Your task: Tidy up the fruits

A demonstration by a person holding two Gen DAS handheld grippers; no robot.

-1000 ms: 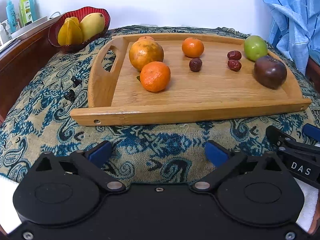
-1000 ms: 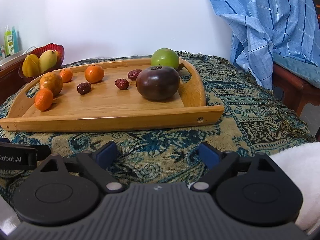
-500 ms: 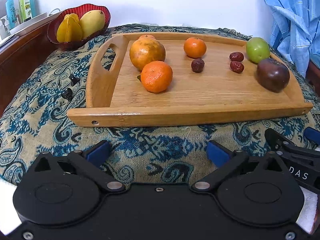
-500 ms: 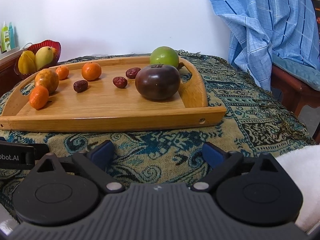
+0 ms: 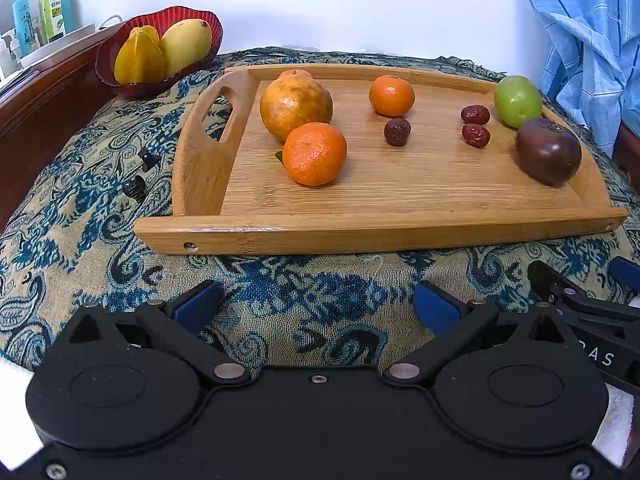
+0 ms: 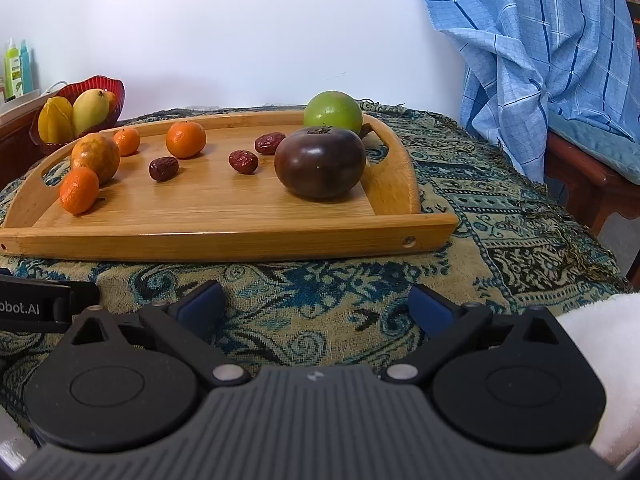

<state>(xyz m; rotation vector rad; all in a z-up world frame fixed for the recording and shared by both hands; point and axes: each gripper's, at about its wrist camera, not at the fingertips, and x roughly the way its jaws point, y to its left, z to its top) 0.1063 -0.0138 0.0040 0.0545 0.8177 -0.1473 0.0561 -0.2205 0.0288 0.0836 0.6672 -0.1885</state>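
Observation:
A wooden tray (image 5: 400,208) (image 6: 224,236) on the patterned cloth holds a large yellow-orange fruit (image 5: 296,106) (image 6: 96,156), small oranges (image 5: 315,154) (image 5: 391,95) (image 6: 79,190) (image 6: 185,139), three red dates (image 5: 397,132) (image 5: 476,135) (image 6: 243,161), a green apple (image 5: 517,101) (image 6: 333,111) and a dark purple fruit (image 5: 548,151) (image 6: 320,163). My left gripper (image 5: 316,306) is open and empty, short of the tray's front edge. My right gripper (image 6: 316,304) is open and empty, also before the tray.
A red bowl (image 5: 120,46) (image 6: 116,88) with a mango and starfruit stands at the back left. Bottles (image 5: 44,8) sit on a wooden ledge at left. A blue checked cloth (image 6: 540,60) hangs over furniture at right. Two small black clips (image 5: 140,172) lie left of the tray.
Both grippers have risen and edged slightly toward the tray; the tray sits a little lower and nearer in both views. Jaws stay open.

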